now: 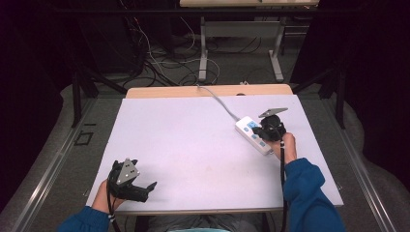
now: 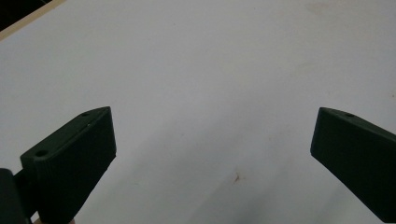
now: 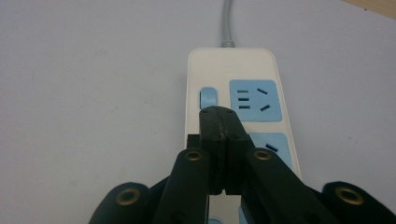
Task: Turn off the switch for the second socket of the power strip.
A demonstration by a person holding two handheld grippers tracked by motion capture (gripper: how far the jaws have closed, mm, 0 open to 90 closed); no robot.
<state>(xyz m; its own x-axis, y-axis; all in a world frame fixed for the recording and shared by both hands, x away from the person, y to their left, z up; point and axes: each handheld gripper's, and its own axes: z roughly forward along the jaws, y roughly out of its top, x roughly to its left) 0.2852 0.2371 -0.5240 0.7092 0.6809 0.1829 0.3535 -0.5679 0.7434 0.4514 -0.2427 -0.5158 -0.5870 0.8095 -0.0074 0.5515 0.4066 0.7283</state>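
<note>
The white power strip (image 3: 236, 107) is laid on the right part of the table (image 1: 183, 145), with its long axis running away from the right gripper (image 3: 219, 114) toward the grey cord (image 3: 227, 21), and the closed tips are placed just before the small blue switch (image 3: 208, 97), so only a short push forward seems to be needed. The right jaws are pressed fully together and nothing is held between them, while the left gripper (image 2: 212, 154), kept well apart at the near left corner, is opened wide and is also empty. No brand or readable writing can be made out on the strip.
</note>
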